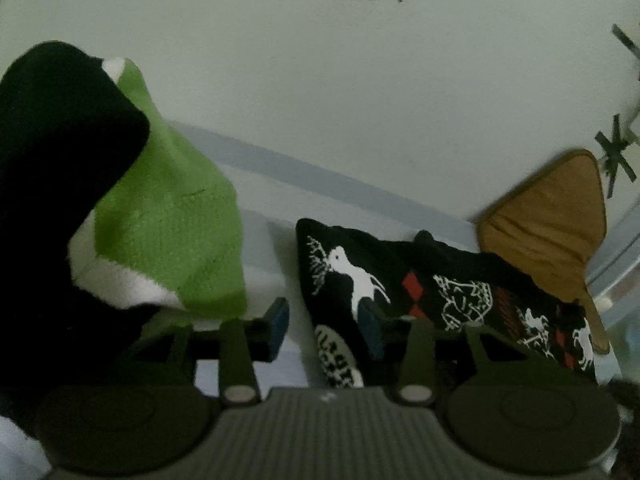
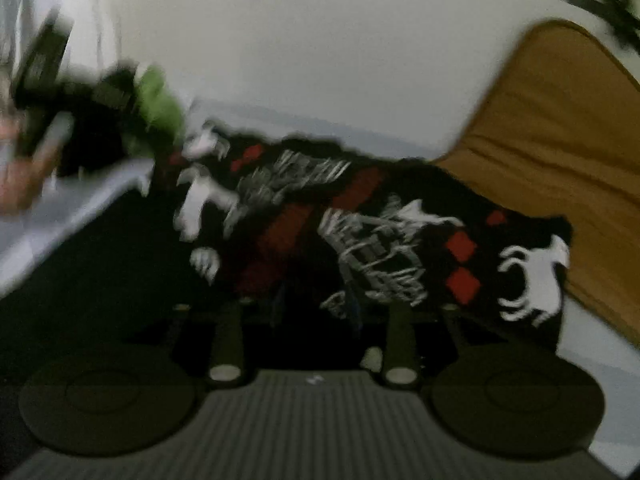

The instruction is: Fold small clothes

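**Ana:** Left wrist view: the printed black garment (image 1: 460,292) lies rumpled on the pale bed surface (image 1: 272,240), tan cloth (image 1: 552,216) behind it, green-and-white piece (image 1: 172,232) to its left. Nothing looks folded.

**Ben:** Tongs?

**Ana:** The left gripper (image 1: 324,326) is spread, its right pad at the garment's edge. The right gripper (image 2: 316,312) is too blurred to tell.

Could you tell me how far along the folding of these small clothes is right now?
Nothing clearly looks folded yet. The left gripper is open, holding nothing, beside the green cloth. The right gripper is at the black printed garment, but blur hides whether it grips. That garment lies rumpled, and the brown piece looks untouched, so most of the folding seems left.
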`<state>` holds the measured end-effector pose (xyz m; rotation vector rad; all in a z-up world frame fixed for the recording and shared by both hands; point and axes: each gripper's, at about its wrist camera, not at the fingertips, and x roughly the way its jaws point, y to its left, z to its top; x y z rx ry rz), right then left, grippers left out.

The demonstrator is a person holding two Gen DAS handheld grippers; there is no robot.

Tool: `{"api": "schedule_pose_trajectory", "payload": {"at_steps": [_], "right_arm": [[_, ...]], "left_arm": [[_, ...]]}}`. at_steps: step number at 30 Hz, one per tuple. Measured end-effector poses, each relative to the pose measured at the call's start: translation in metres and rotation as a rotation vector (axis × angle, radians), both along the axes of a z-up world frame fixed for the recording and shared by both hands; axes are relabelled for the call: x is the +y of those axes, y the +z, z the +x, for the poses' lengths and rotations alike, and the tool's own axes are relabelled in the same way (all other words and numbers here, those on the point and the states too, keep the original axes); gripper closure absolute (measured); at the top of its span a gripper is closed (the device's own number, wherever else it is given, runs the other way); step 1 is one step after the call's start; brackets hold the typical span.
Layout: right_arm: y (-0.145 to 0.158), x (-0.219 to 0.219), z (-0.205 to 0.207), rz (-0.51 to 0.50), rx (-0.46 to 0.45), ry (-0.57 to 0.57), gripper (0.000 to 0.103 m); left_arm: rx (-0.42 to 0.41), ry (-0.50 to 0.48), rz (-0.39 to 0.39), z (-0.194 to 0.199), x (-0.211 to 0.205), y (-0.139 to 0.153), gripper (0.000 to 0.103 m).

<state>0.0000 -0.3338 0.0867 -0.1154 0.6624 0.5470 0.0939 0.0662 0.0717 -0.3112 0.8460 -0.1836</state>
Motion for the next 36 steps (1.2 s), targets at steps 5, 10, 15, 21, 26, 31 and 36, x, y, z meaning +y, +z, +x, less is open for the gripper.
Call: {"api": "schedule_pose_trajectory", "payload": {"at_steps": [5,10,15,21,26,31,36], "right_arm": [[0.025,-0.036,0.015,0.148,-0.081,-0.175,0.066],[0.016,0.005,0.04,0.099,-0.063,-0.104,0.06],[-0.015,0.065,0.046,-0.058,-0.071,0.047,0.094],[0.008,0.073,0.051,-0.07,-0.169,0.01,0.098],[0.014,0.075,0.066,-0.065,-0.302,-0.144,0.092],[-0.012,0.083,0.077,-0.13,-0.181,-0.127,0.076],[0.004,0.099,0.062,-0.032,-0.195,-0.004,0.072]], "left_arm": [[-0.083,-0.061,0.034,-0.006,-0.017,0.007,0.032],[-0.071,-0.137,0.086,-0.006,-0.043,-0.002,0.064],[-0.121,-0.184,0.178,-0.023,-0.053,0.0,0.09],[-0.2,-0.119,0.122,-0.022,-0.035,0.025,0.095],[-0.014,-0.065,0.166,0.012,-0.031,-0.005,0.071],[-0.018,-0.017,0.102,0.004,-0.014,-0.016,0.05],[-0.014,0.025,0.039,0.002,-0.005,-0.013,0.05]]}}
